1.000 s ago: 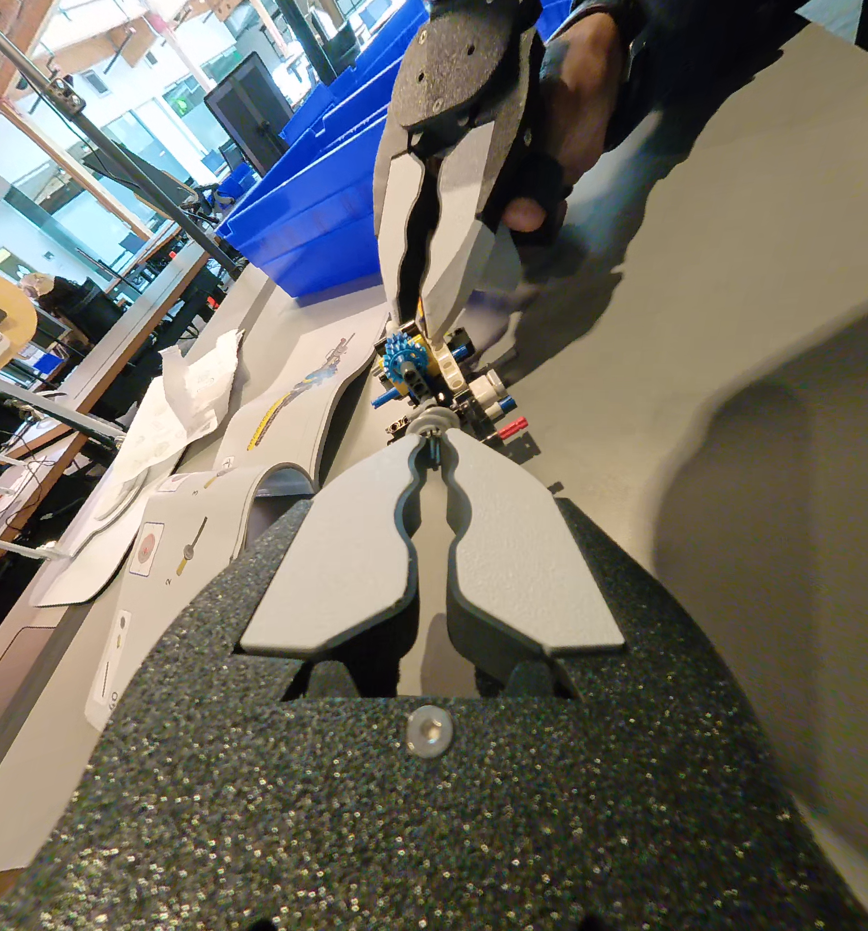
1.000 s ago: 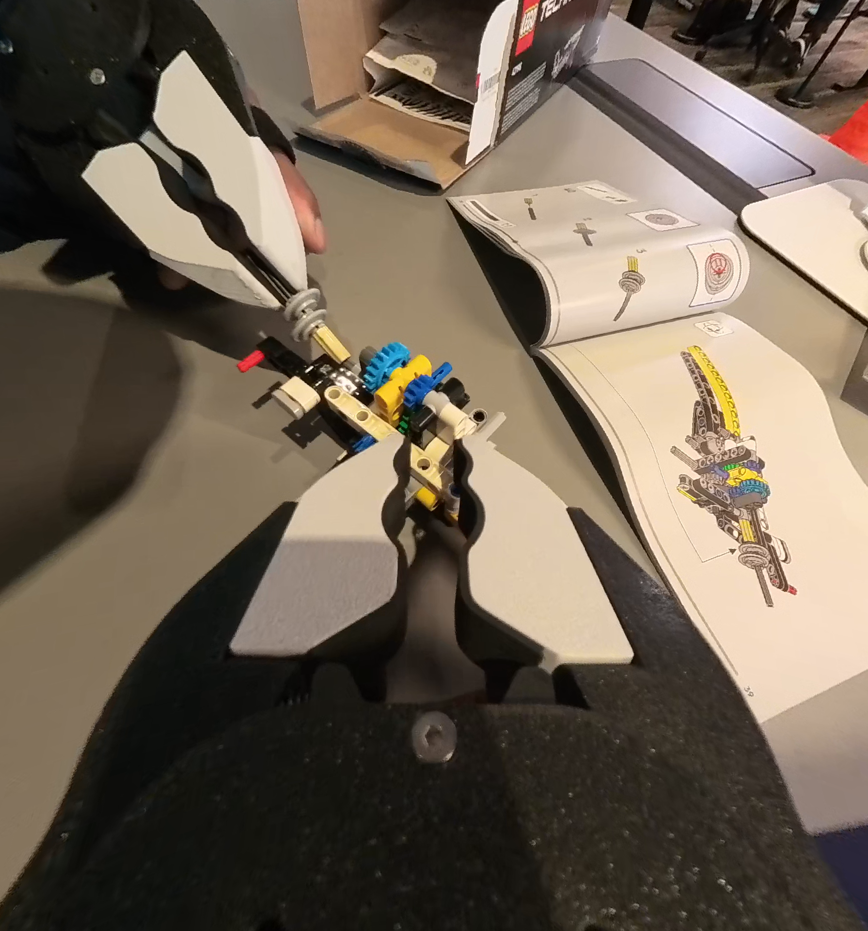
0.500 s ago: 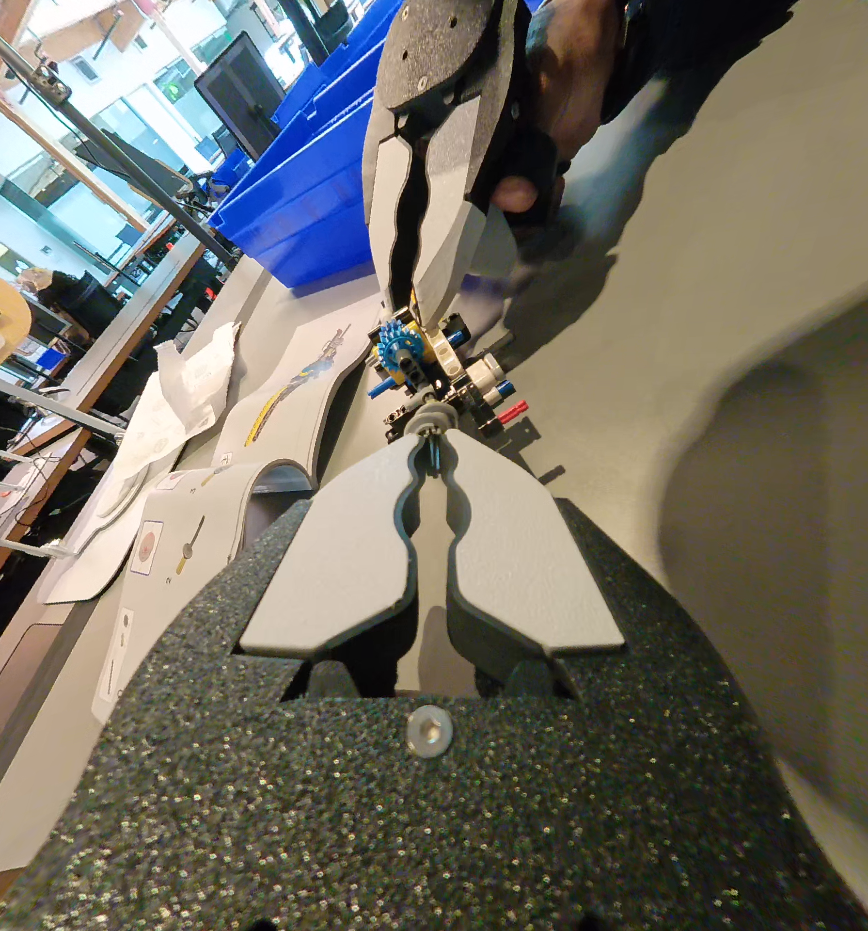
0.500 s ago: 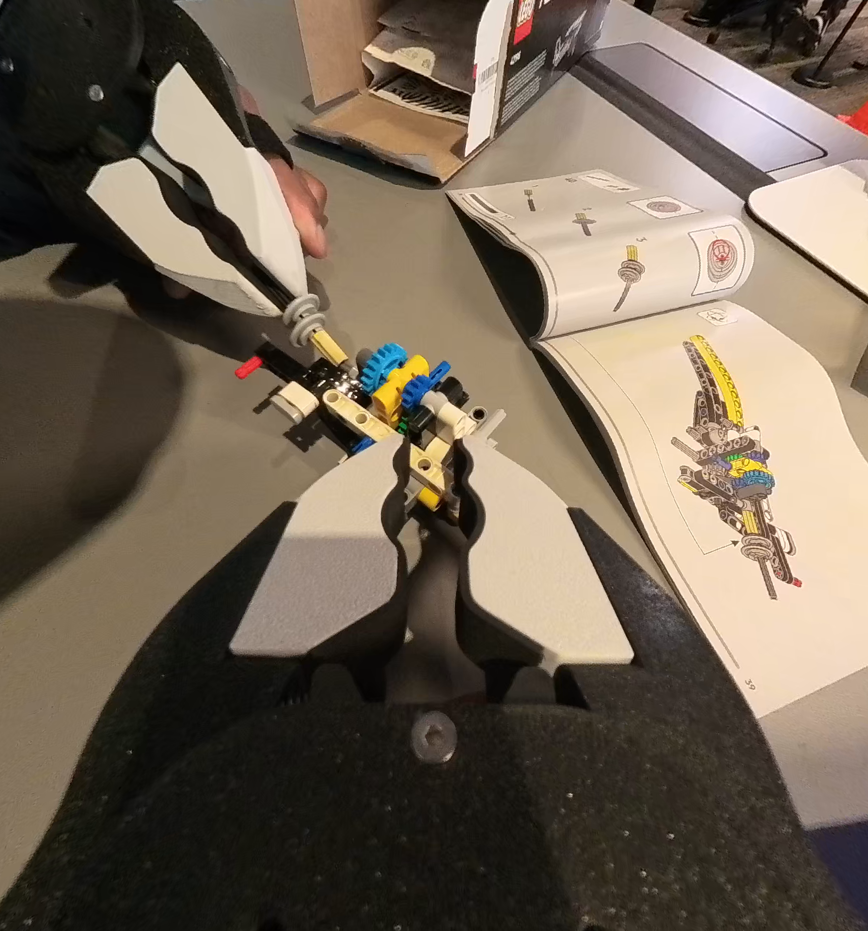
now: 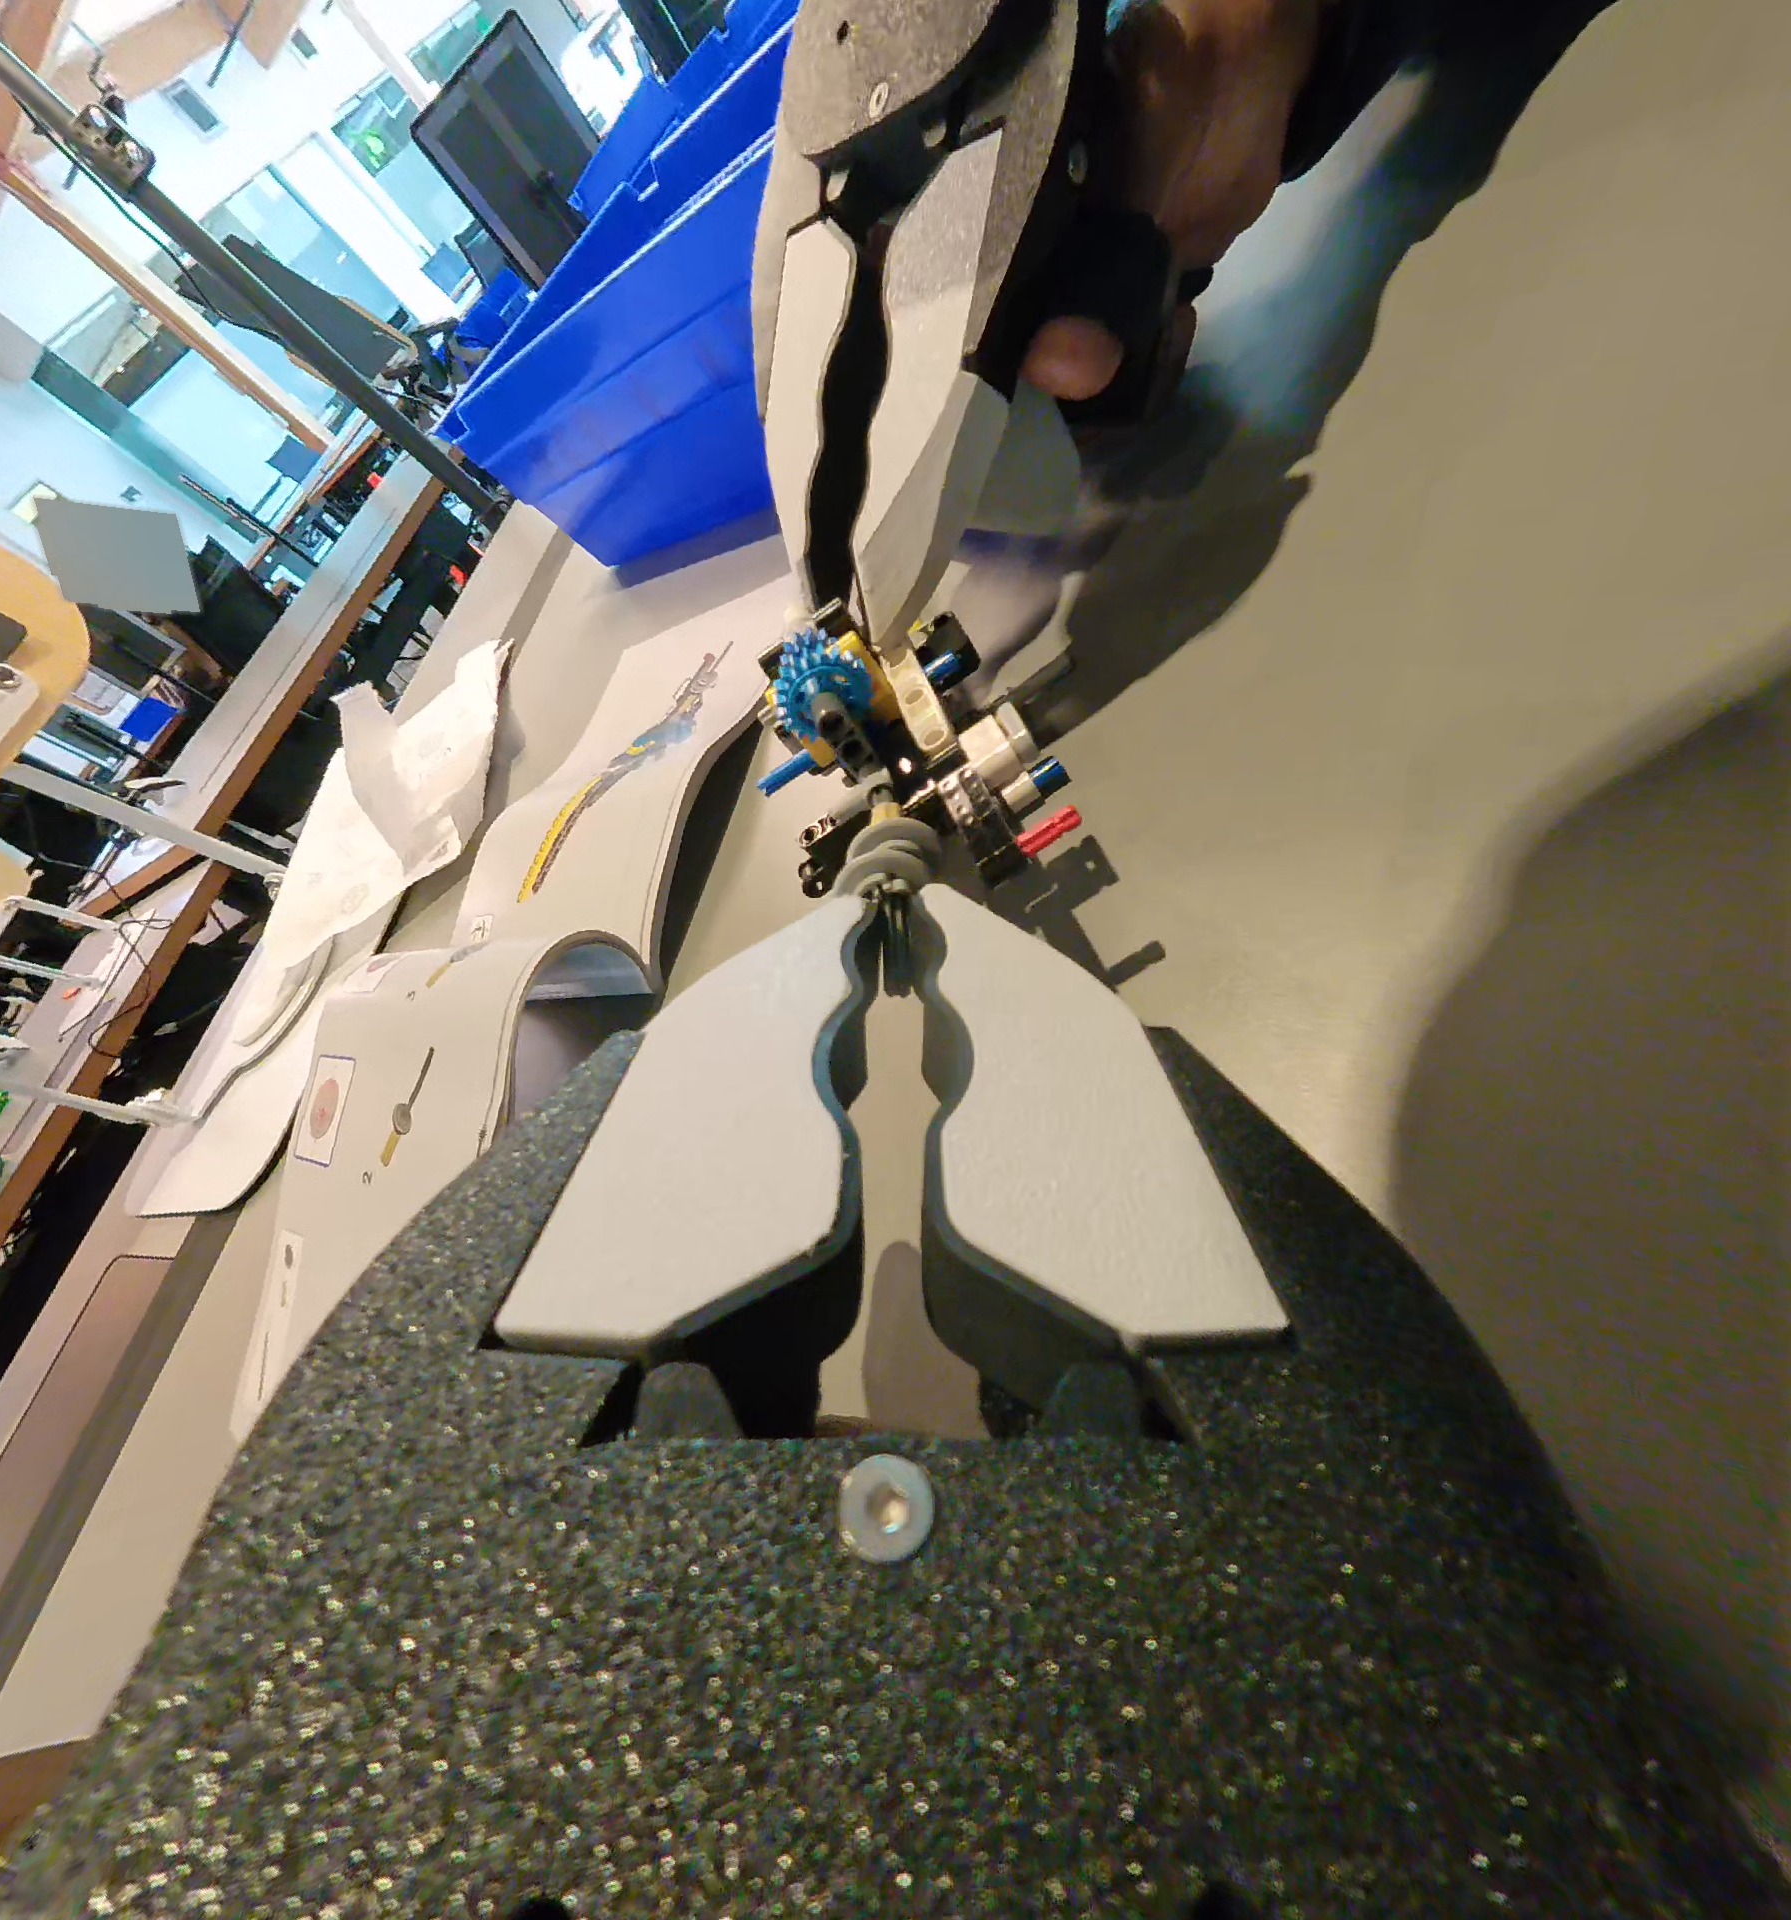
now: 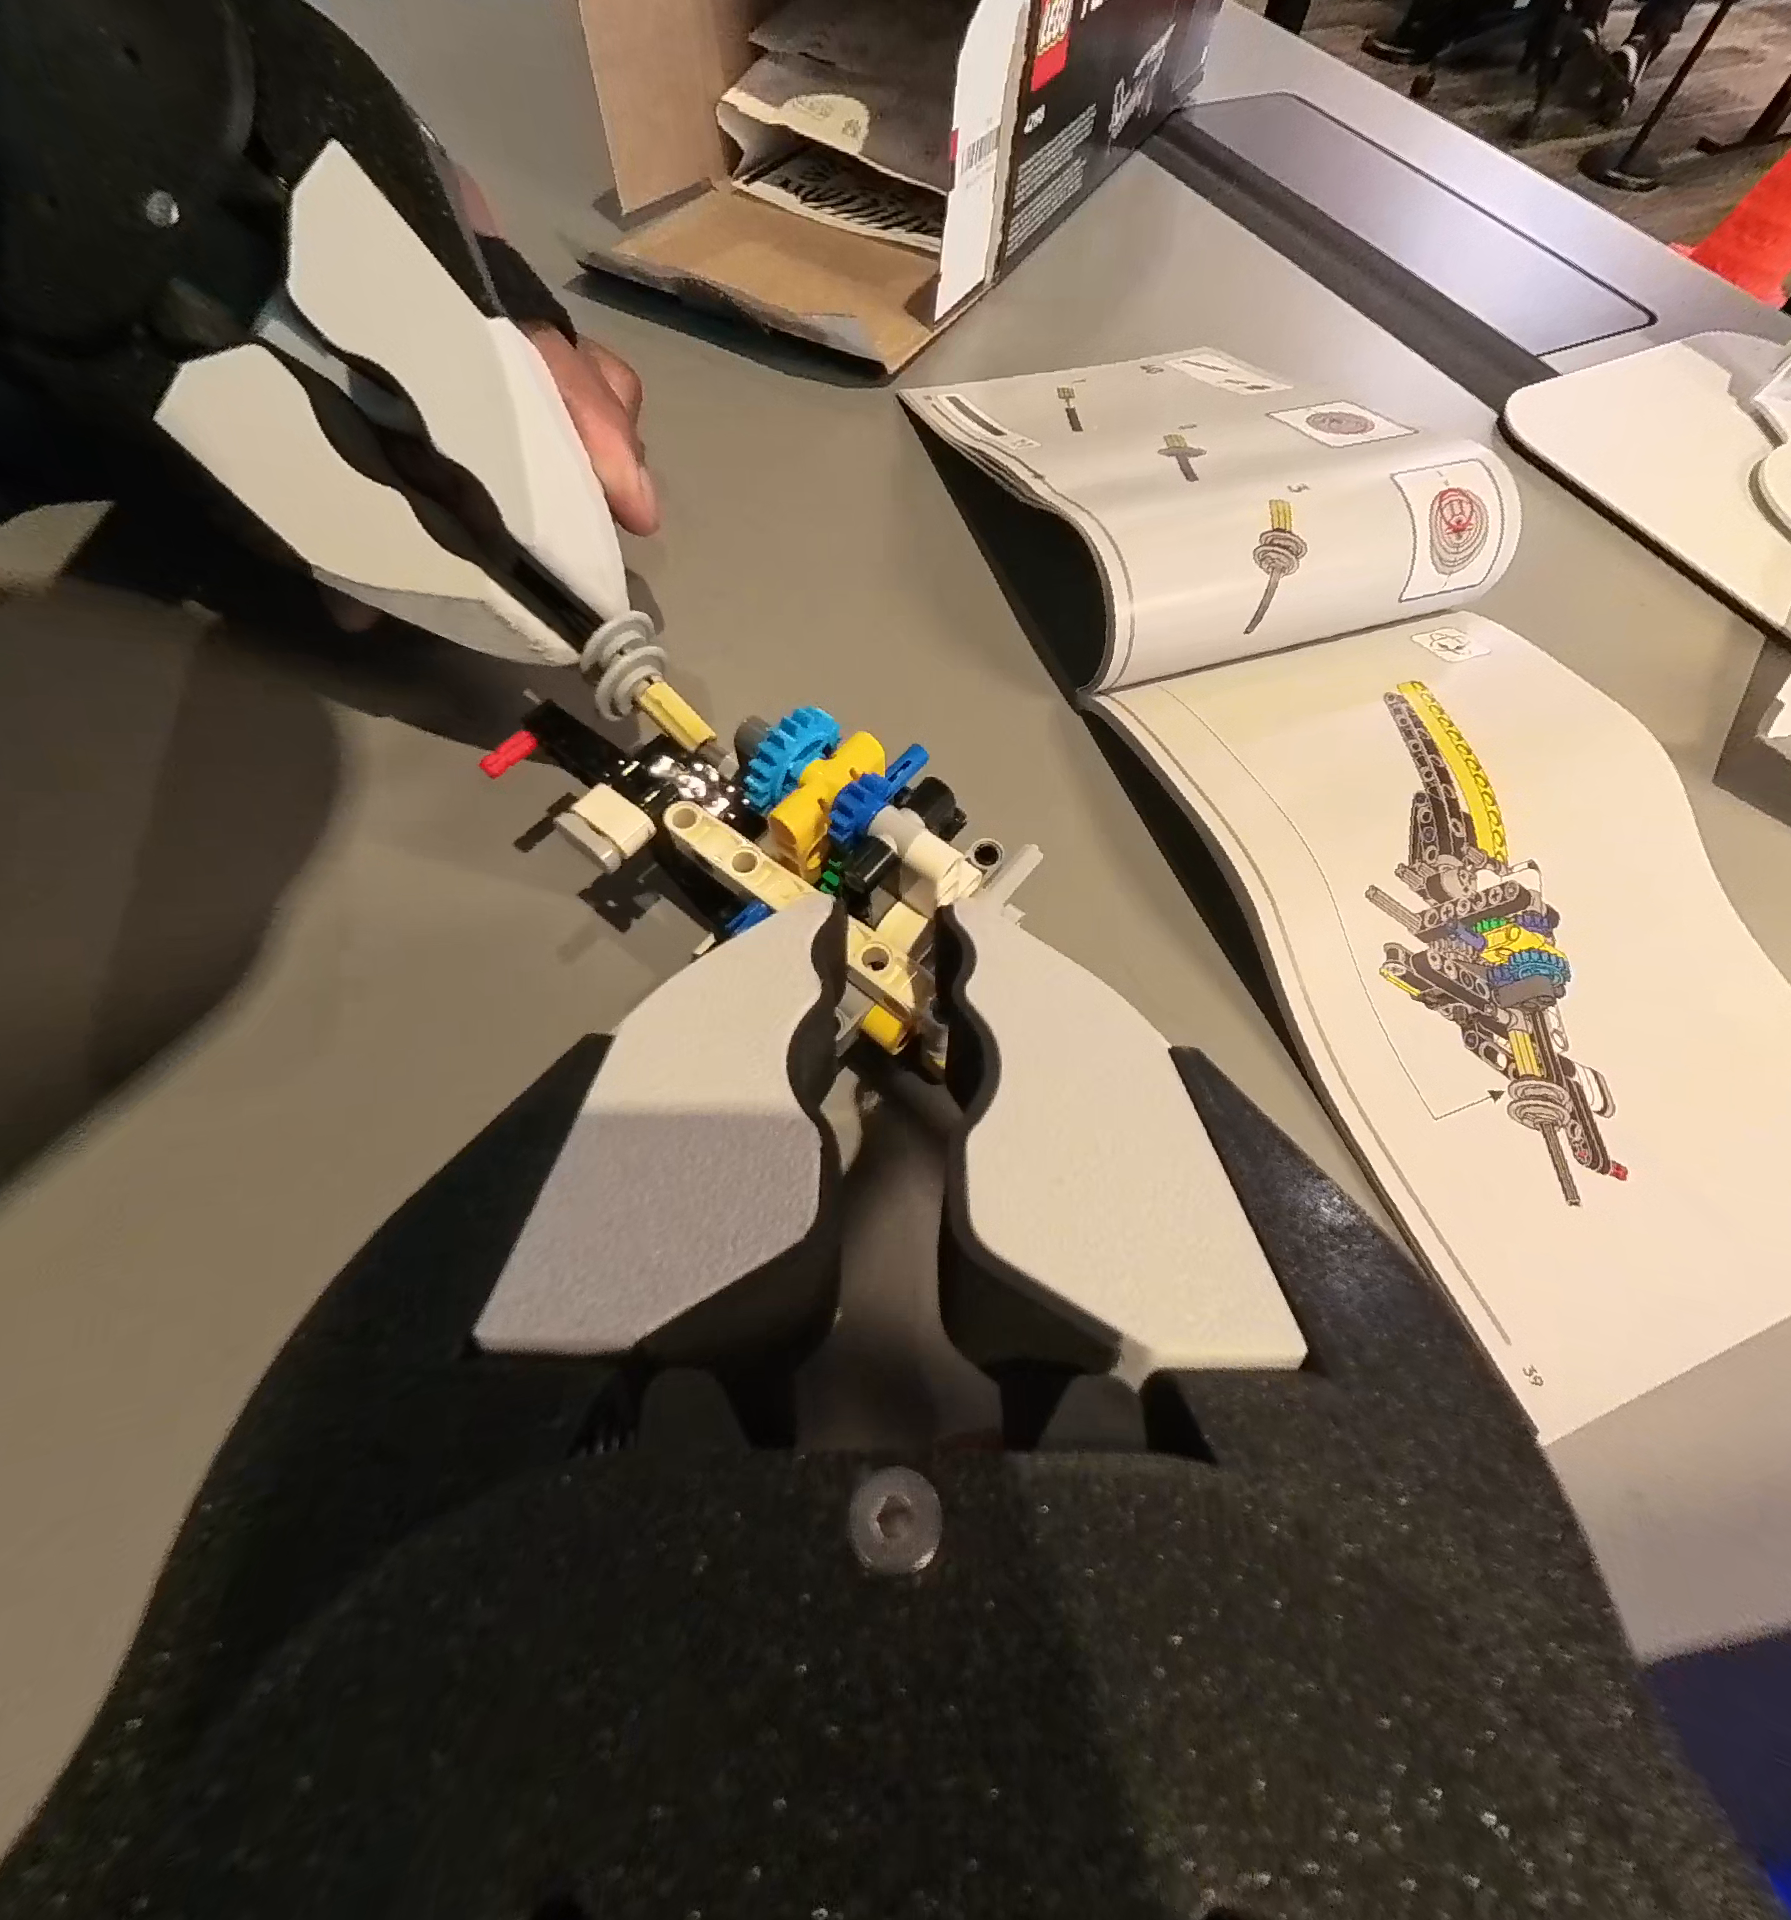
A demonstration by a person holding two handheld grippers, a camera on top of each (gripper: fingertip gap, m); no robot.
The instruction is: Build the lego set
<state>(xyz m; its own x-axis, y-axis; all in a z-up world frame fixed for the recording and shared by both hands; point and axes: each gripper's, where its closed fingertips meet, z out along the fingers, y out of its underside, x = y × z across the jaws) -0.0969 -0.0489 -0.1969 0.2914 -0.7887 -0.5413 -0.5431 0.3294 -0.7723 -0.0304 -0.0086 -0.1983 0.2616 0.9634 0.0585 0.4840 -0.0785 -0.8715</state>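
A small lego assembly [image 6: 766,821] of black, tan, yellow and blue parts with blue gears lies on the grey table; it also shows in the left wrist view [image 5: 875,727]. My right gripper [image 6: 886,925] is shut on its near end. My left gripper [image 5: 893,914] is shut on a thin black axle carrying a grey ridged wheel [image 5: 886,857] and a tan sleeve [image 6: 667,712]. The sleeve's tip touches the assembly's far end. The left gripper [image 6: 584,634] shows from the side in the right wrist view. The right gripper [image 5: 855,613] shows in the left wrist view.
An open instruction booklet [image 6: 1390,831] lies right of the assembly. An opened cardboard box [image 6: 870,187] stands behind it. Blue bins [image 5: 642,395] line the far table side. A person's hand [image 6: 600,426] holds the left gripper. White sheets [image 5: 392,769] lie by the table edge. Across from one pair of fingers to the other is roughly 9 cm.
The left gripper has moved the axle part closer until its tan tip meets the assembly. The right gripper keeps its hold and has barely moved.
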